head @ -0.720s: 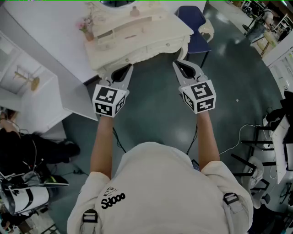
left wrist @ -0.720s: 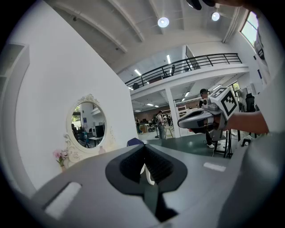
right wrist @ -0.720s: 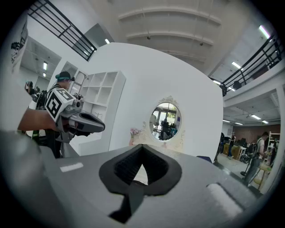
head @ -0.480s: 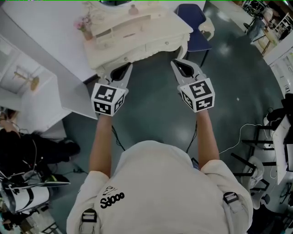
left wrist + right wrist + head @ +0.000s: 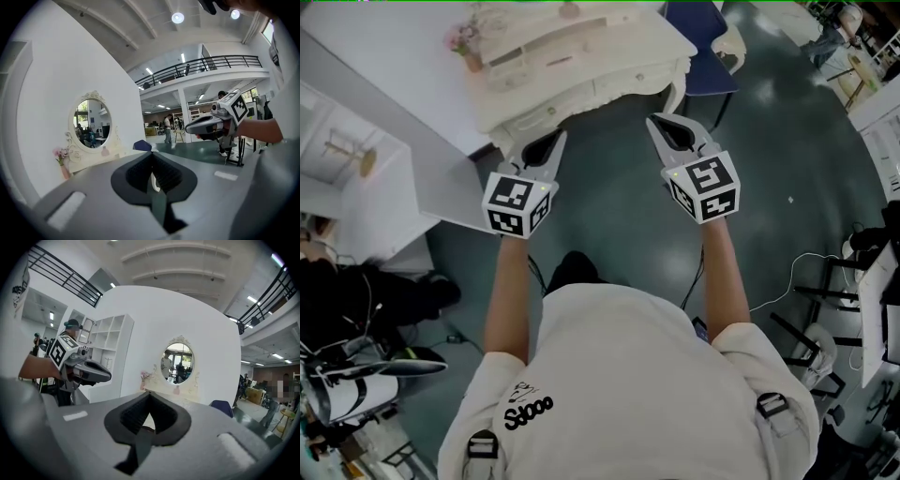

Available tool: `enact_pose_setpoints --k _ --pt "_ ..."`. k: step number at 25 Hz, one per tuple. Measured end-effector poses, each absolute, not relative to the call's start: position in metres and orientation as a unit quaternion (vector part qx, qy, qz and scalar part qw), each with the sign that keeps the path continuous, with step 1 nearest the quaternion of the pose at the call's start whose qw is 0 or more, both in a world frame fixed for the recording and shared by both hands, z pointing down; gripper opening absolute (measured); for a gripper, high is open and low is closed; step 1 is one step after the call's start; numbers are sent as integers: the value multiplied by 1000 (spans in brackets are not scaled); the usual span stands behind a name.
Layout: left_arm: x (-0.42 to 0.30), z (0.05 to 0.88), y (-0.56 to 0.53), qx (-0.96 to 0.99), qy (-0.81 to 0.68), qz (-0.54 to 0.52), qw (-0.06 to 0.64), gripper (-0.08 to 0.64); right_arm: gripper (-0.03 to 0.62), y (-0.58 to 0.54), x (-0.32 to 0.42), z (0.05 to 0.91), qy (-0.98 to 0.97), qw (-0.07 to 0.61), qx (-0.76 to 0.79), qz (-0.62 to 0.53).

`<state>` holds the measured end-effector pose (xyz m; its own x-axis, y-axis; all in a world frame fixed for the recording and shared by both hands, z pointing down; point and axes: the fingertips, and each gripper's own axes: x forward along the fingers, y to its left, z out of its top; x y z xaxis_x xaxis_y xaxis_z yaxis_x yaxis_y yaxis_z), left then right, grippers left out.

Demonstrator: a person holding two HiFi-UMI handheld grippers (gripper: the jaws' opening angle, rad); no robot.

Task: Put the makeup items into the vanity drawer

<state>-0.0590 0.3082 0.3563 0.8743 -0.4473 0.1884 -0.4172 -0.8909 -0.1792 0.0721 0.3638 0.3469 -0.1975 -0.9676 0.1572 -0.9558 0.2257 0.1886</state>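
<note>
- Left gripper (image 5: 555, 141) reaches out in front of us with its jaws closed tip to tip and nothing between them.
- Our right gripper (image 5: 656, 122) is level with it and well apart to the right, its jaws likewise pressed together and empty.
- Both point at the cream-white carved vanity (image 5: 623, 47). Its front edge lies just beyond the tips, and neither gripper touches it.
- We see the vanity's front drawers (image 5: 614, 89) pushed in flush with the front.
- An oval mirror in an ornate white frame (image 5: 178, 363) rises from the back edge of the surface.
- A small pink bottle (image 5: 176, 390) stands on the surface at the back edge, just below the mirror. We cannot make out any other makeup item.
- A small vase of pink flowers (image 5: 464, 49) stands at the left end of the surface.
- A dark blue chair (image 5: 703, 42) stands on the dark green floor (image 5: 609, 216), beside the vanity's right end.
</note>
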Motion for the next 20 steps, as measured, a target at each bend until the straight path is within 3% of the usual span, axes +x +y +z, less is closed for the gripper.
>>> enact_pose_setpoints --k 14,20 --pt "-19 365 159 -969 212 -121 48 18 0 225 96 351 -786 137 603 -4" --pt "-4 357 78 -971 201 -125 48 18 2 147 107 336 -785 110 609 3"
